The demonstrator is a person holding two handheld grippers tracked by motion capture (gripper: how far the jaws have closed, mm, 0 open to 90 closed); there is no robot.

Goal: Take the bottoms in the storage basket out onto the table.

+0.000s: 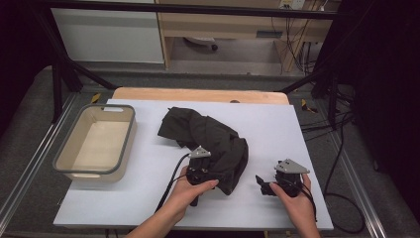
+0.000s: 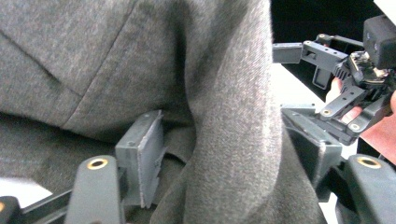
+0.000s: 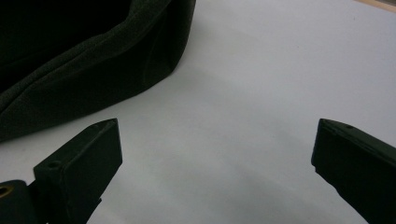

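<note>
— Off to the far side of the left gripper [image 1: 204,174], what sits near the table's edge?

— One beige bin [image 1: 74,164] with a grey rim, its floor bare, resting on the white tabletop [image 1: 277,124]. It stands well apart from both tools.

— And the dark garment [image 1: 210,141]?

— Crumpled mid-table, directly ahead of the left gripper. The left gripper view shows a thick fold of its grey-black cloth [image 2: 224,116] lying between the parted jaws; whether they are pressing on it cannot be told.

— The right gripper [image 1: 267,187]?

— Jaws spread wide, nothing between them, poised over bare white surface just beside the garment's hem [image 3: 93,70].

— Surroundings?

— A wooden strip [image 1: 198,94] borders the tabletop's far edge; beyond it, grey floor, a pale cabinet [image 1: 106,34] and hanging cables [image 1: 297,49]. Open white surface lies ahead of the right gripper.
</note>
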